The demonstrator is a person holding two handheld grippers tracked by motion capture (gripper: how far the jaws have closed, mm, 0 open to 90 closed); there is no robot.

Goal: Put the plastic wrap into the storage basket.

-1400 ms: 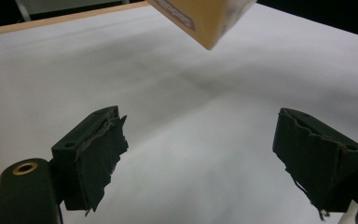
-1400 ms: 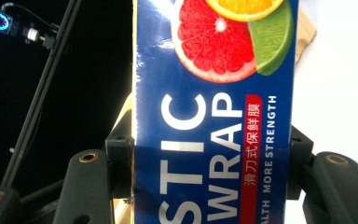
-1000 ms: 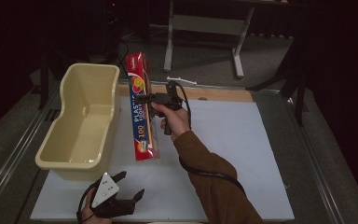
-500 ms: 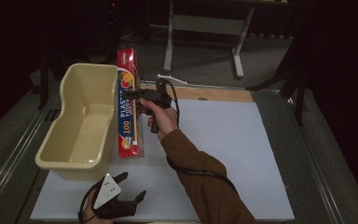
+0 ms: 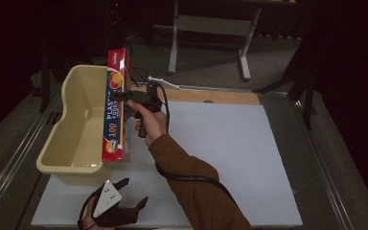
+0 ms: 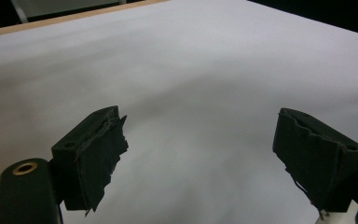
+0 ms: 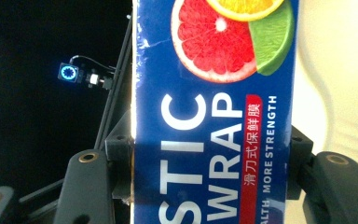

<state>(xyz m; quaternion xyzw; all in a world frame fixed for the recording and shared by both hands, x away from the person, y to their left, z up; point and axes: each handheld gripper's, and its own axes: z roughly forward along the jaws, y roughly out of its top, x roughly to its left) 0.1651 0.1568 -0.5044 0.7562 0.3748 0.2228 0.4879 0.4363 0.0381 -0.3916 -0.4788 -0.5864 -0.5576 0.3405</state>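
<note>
A: Right claw (image 5: 120,96) status?
B: Clamped across the plastic wrap box (image 5: 115,108), held off the table (image 5: 249,158) at the cream tub's (image 5: 67,158) near rim.
A: Left claw (image 6: 198,154)?
B: Jaws spread, nothing between them, low over the table.

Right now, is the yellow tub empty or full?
Empty: the high view shows the tub's bare inside; the plastic wrap box is above its rim.

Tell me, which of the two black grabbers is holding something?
The right gripper. Its jaws clamp the long blue-and-red plastic wrap box beside the cream plastic tub. The left gripper is open with nothing between its jaws.
</note>
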